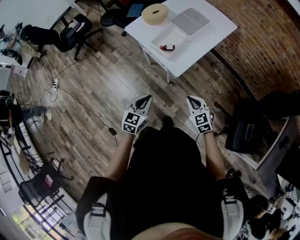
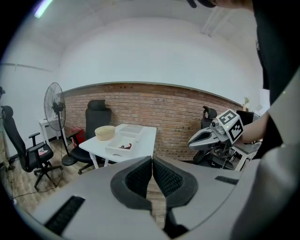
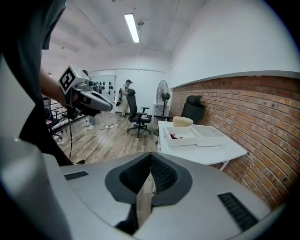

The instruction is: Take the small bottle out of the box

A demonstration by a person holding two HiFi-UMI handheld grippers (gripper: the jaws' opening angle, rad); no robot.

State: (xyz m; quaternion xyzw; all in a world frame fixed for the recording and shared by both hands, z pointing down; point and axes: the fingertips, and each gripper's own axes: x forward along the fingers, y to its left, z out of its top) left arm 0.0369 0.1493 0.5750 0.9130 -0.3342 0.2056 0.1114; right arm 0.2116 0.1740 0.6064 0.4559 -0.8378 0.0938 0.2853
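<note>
A white open box stands on a white table a few steps ahead of me. Inside it lies a small dark and red thing, too small to make out. The box also shows in the left gripper view and the right gripper view. I hold both grippers at waist height over the wood floor, far from the table. My left gripper is shut and empty. My right gripper is shut and empty too. Each gripper shows in the other's view: the right, the left.
A flat white lid and a round beige roll share the table. A brick wall runs behind it. Office chairs, a floor cable, a standing fan and a black bag surround the floor.
</note>
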